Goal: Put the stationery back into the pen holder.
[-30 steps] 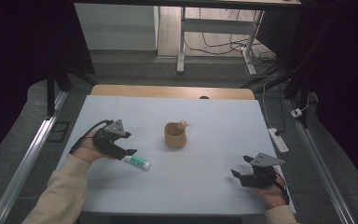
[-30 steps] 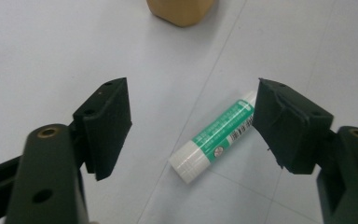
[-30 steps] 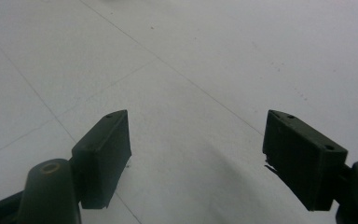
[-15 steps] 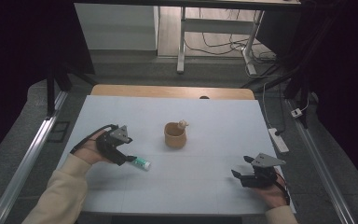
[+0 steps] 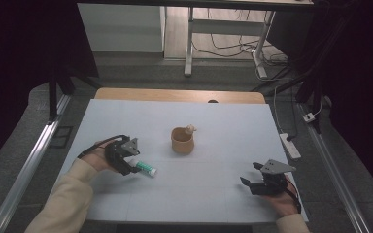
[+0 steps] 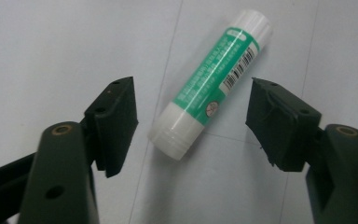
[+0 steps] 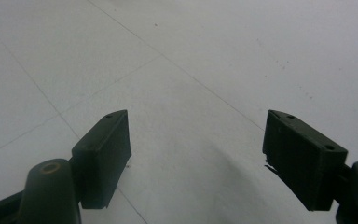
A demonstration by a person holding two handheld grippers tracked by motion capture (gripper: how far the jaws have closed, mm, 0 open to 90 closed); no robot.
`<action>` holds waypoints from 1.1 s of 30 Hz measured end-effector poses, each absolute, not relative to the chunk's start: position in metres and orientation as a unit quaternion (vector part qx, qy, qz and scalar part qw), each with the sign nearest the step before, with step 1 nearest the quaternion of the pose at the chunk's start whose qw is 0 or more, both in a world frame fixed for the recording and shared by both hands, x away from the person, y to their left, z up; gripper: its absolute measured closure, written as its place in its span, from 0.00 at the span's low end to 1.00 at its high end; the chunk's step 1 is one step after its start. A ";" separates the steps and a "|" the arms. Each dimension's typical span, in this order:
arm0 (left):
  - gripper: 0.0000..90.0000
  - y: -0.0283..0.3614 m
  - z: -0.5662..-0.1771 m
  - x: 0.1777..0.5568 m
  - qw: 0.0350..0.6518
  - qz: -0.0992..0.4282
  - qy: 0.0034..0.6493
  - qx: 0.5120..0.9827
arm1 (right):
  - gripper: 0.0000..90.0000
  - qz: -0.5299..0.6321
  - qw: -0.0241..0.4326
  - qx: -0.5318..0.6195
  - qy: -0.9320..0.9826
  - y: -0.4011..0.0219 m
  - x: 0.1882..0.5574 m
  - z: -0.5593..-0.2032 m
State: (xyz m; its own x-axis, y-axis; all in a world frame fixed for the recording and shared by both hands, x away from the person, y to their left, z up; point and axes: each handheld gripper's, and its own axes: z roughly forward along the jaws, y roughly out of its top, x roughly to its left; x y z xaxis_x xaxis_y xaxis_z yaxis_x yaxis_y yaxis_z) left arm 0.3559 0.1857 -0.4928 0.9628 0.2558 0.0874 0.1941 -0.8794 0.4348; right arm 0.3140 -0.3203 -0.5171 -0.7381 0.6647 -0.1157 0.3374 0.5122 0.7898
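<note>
- In your high view, the left gripper point(image 5: 128, 164) covers one end of the glue stick point(image 5: 146, 169), and its label is too small to read there.
- In your left gripper view, the small print on the glue stick point(image 6: 212, 84) is too fine to read.
- The pale piece point(image 5: 190, 129) on the rim of the wooden cup point(image 5: 181, 141) is too small to identify.

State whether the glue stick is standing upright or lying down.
Lying down. The glue stick rests on its side on the white table, between the left gripper's open jaws, untouched.
</note>
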 end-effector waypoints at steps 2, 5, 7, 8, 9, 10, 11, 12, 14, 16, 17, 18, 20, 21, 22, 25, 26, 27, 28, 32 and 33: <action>0.40 0.185 -0.495 0.356 0.212 0.069 0.109 0.969 | 0.25 0.394 0.206 0.297 0.845 -0.320 0.314 -0.517; 0.41 0.184 -0.497 0.356 0.204 0.071 0.096 0.972 | 0.25 0.394 0.205 0.297 0.845 -0.320 0.314 -0.517; 0.43 0.183 -0.498 0.358 0.190 0.077 0.080 0.976 | 0.25 0.394 0.205 0.297 0.846 -0.320 0.314 -0.518; 0.43 0.182 -0.499 0.358 0.188 0.079 0.075 0.976 | 0.25 0.394 0.205 0.296 0.846 -0.320 0.314 -0.518; 0.43 0.181 -0.500 0.358 0.183 0.081 0.069 0.977 | 0.25 0.393 0.205 0.296 0.846 -0.320 0.314 -0.518; 0.43 0.180 -0.500 0.358 0.179 0.083 0.063 0.978 | 0.25 0.393 0.206 0.296 0.846 -0.320 0.314 -0.518; 0.45 0.180 -0.501 0.358 0.176 0.085 0.058 0.979 | 0.25 0.393 0.205 0.296 0.846 -0.320 0.314 -0.518; 0.45 0.179 -0.501 0.359 0.174 0.086 0.052 0.980 | 0.25 0.393 0.205 0.296 0.846 -0.320 0.314 -0.518; 0.47 0.177 -0.503 0.359 0.167 0.087 0.042 0.981 | 0.25 0.392 0.205 0.295 0.847 -0.320 0.314 -0.518; 0.51 0.175 -0.504 0.360 0.158 0.089 0.032 0.983 | 0.25 0.391 0.204 0.296 0.847 -0.319 0.314 -0.518; 0.51 0.174 -0.505 0.360 0.151 0.089 0.027 0.984 | 0.25 0.391 0.204 0.296 0.847 -0.319 0.314 -0.518; 0.53 0.174 -0.506 0.360 0.145 0.093 0.020 0.985 | 0.25 0.391 0.204 0.296 0.847 -0.319 0.314 -0.518; 0.56 0.174 -0.507 0.361 0.139 0.104 0.014 0.985 | 0.25 0.390 0.204 0.296 0.848 -0.320 0.314 -0.519; 0.59 0.173 -0.508 0.361 0.131 0.112 0.009 0.985 | 0.25 0.390 0.203 0.296 0.848 -0.320 0.314 -0.519; 0.62 0.173 -0.508 0.361 0.129 0.111 0.007 0.985 | 0.25 0.390 0.203 0.296 0.848 -0.320 0.314 -0.519; 0.70 0.173 -0.508 0.360 0.127 0.110 -0.010 0.986 | 0.25 0.390 0.204 0.295 0.848 -0.319 0.314 -0.519; 0.71 0.173 -0.509 0.359 0.129 0.113 -0.015 0.985 | 0.25 0.390 0.204 0.295 0.848 -0.319 0.314 -0.519; 0.71 0.173 -0.509 0.359 0.129 0.114 -0.019 0.985 | 0.25 0.389 0.204 0.295 0.848 -0.319 0.314 -0.519; 0.71 0.174 -0.509 0.359 0.131 0.115 -0.021 0.985 | 0.25 0.389 0.204 0.295 0.848 -0.319 0.314 -0.519; 0.72 0.175 -0.509 0.360 0.136 0.115 -0.029 0.984 | 0.25 0.390 0.205 0.294 0.848 -0.320 0.314 -0.519; 0.72 0.176 -0.509 0.360 0.137 0.114 -0.028 0.984 | 0.25 0.390 0.205 0.294 0.848 -0.320 0.314 -0.519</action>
State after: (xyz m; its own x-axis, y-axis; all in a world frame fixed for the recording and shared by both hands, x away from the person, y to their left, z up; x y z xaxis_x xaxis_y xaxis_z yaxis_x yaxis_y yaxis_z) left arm 0.3597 0.1759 -0.5088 0.9725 -0.0234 0.2317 -0.0859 -0.9608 0.2635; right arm 0.3138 -0.3195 -0.5185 -0.7429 0.6589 -0.1177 0.3393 0.5223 0.7823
